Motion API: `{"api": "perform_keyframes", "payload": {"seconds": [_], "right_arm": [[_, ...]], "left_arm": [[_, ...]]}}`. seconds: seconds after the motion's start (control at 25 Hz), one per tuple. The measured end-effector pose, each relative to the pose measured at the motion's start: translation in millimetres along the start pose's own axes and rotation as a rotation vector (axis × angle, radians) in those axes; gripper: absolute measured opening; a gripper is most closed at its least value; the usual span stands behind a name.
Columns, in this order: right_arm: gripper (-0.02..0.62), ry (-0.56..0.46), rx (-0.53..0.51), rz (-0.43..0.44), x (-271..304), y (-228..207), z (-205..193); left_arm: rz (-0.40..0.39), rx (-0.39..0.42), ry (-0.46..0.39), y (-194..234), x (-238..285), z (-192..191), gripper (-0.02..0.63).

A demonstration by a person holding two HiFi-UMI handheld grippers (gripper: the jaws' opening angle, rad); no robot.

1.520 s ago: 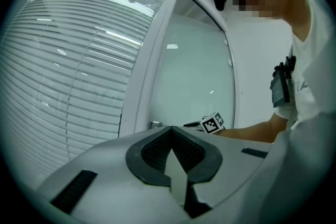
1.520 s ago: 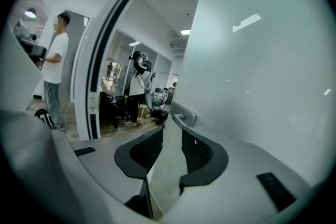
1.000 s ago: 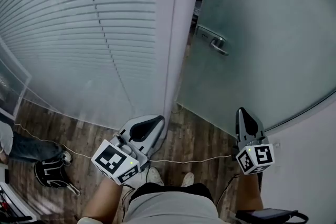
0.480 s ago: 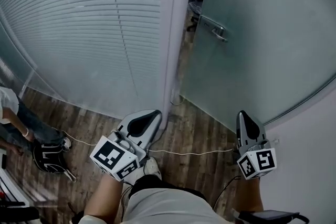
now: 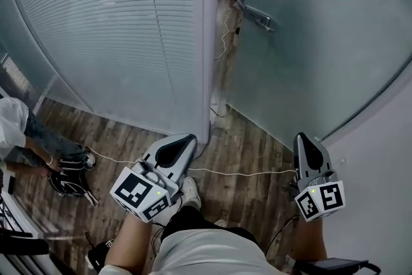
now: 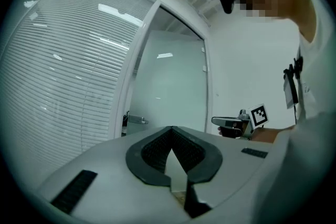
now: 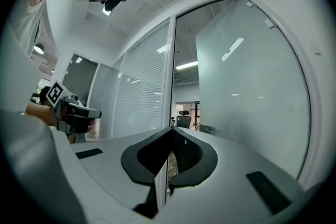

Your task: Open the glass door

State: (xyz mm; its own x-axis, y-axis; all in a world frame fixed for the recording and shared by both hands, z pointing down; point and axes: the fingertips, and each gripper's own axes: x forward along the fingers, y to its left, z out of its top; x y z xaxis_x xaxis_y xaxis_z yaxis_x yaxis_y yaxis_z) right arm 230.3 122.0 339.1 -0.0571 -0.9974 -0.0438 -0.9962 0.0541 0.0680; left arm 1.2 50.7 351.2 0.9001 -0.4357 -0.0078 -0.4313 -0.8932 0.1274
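The frosted glass door [image 5: 309, 35] stands ajar at the right, with a gap between it and the white frame post [image 5: 209, 42]. Its metal lever handle [image 5: 257, 17] sits near the door's edge, far ahead of both grippers, and shows again as the handle [image 6: 137, 120] and the handle [image 7: 206, 128]. My left gripper [image 5: 188, 138] points level at the foot of the post, jaws together, empty. My right gripper [image 5: 304, 138] points at the door's lower part, shut and empty. The closed tips show in the left gripper [image 6: 171, 129] view and the right gripper [image 7: 170, 131] view.
A glass wall with blinds [image 5: 109, 29] fills the left. A white cable [image 5: 244, 172] runs across the wood floor in front of my feet. A person [image 5: 19, 132] crouches at far left beside black shoes [image 5: 67, 180]. A white wall [image 5: 380, 170] flanks the right.
Both grippers and I have moved forward toward the door gap; the handle now sits higher in the head view. Both grippers stay shut and empty.
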Motion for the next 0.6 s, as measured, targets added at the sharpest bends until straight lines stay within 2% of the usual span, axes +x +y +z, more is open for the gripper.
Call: {"api": "perform_keyframes", "payload": {"seconds": [0.2, 0.6], "right_arm": [[0.002, -0.004, 0.010, 0.012, -22, 14, 6], [0.002, -0.020, -0.026, -0.059, -48, 40, 25]], "left_arm": [[0.012, -0.006, 0.016, -14, -19, 1, 0.000], [-0.055, 0.004, 0.005, -11, -24, 10, 0.000]]}}
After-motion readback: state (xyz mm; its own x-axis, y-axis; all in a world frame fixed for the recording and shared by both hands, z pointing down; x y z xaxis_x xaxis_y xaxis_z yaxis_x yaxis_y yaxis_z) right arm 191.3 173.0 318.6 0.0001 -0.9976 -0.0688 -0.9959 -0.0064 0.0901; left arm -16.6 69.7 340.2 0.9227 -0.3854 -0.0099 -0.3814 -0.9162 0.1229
